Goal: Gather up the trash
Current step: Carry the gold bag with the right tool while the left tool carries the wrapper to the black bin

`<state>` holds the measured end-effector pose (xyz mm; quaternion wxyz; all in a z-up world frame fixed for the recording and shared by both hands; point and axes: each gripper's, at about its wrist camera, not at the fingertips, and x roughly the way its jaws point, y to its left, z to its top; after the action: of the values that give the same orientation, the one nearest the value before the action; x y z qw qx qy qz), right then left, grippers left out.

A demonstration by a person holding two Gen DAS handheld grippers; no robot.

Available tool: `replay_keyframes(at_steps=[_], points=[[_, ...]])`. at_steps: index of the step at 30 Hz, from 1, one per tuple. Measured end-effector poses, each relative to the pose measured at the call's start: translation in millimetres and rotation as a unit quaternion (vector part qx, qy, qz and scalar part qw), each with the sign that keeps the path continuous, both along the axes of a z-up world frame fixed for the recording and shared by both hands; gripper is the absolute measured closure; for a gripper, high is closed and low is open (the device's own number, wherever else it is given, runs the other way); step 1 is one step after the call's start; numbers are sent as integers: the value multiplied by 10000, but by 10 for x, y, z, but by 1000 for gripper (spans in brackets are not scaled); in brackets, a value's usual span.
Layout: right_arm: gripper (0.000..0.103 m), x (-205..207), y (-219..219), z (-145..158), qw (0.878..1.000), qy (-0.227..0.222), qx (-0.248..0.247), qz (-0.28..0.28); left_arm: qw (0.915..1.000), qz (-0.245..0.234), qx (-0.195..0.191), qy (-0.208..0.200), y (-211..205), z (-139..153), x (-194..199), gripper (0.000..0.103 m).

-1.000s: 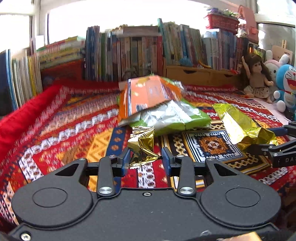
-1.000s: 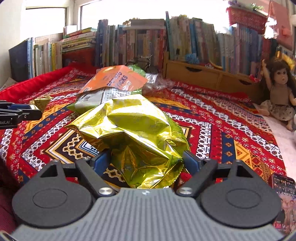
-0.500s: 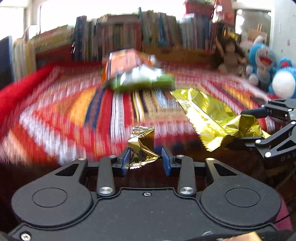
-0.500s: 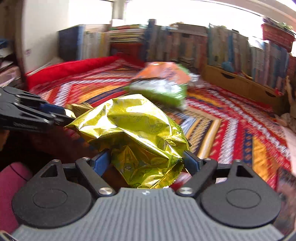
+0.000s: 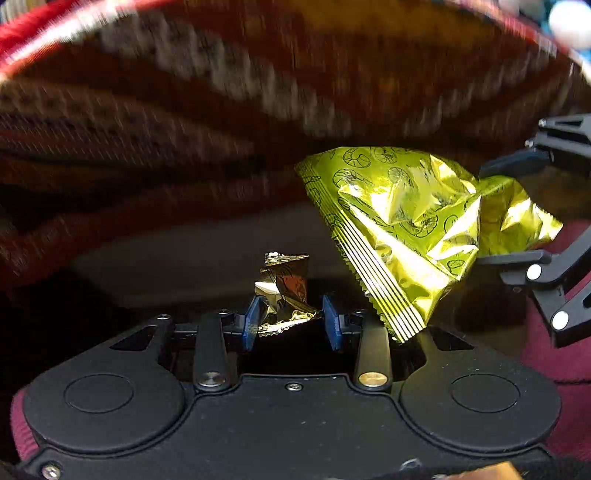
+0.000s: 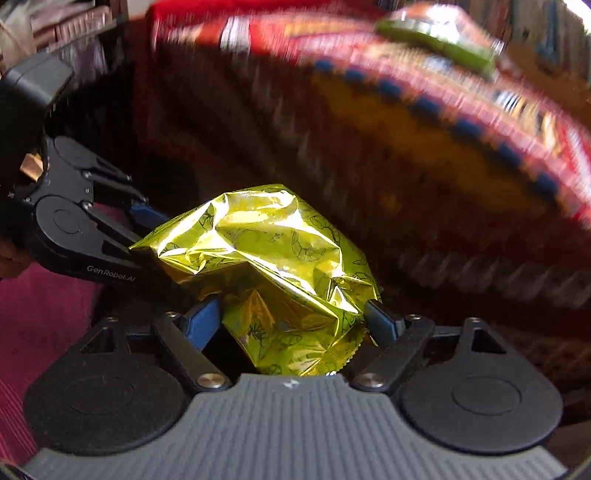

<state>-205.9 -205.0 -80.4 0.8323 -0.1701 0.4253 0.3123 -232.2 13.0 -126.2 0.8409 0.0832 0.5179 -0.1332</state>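
Note:
A small crumpled gold wrapper point(image 5: 286, 291) sits pinched between the blue pads of my left gripper point(image 5: 291, 323), which is shut on it. A large shiny yellow-green snack bag point(image 6: 273, 273) fills the jaws of my right gripper point(image 6: 295, 325), shut on its lower part. In the left wrist view that same snack bag point(image 5: 406, 221) hangs at the right, held by the right gripper point(image 5: 517, 210). The left gripper body point(image 6: 74, 229) shows at the left of the right wrist view, close beside the bag. Both grippers are below the edge of the patterned blanket.
The red patterned blanket point(image 5: 221, 110) hangs over the edge above, blurred. A green and orange snack bag pile point(image 6: 436, 33) lies on top of it, far off. Dark red clothing point(image 6: 37, 314) of the person is at the lower left.
Both grippers have dropped from above the blanket to below its front edge, still holding the gold wrapper and the yellow-green bag. The bookshelf and toys have left the view.

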Motion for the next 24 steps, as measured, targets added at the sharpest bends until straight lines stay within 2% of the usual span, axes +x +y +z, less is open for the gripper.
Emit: replay_keyframes(at_steps=[6, 11, 17, 24], points=[[19, 78, 13, -473, 9966, 706, -395, 160, 9959, -415, 264, 763, -63, -545, 29, 69], [19, 186, 52, -851, 9897, 1178, -731, 353, 9848, -881, 715, 1313, -183, -1003, 84, 68], [19, 305, 177, -1199, 9797, 1596, -1018, 658, 9727, -979, 912, 1896, -152, -1422, 81, 68], [19, 424, 291, -1522, 9710, 1948, -1037, 925, 9576, -865, 994, 2561, -147, -1706, 127, 69]])
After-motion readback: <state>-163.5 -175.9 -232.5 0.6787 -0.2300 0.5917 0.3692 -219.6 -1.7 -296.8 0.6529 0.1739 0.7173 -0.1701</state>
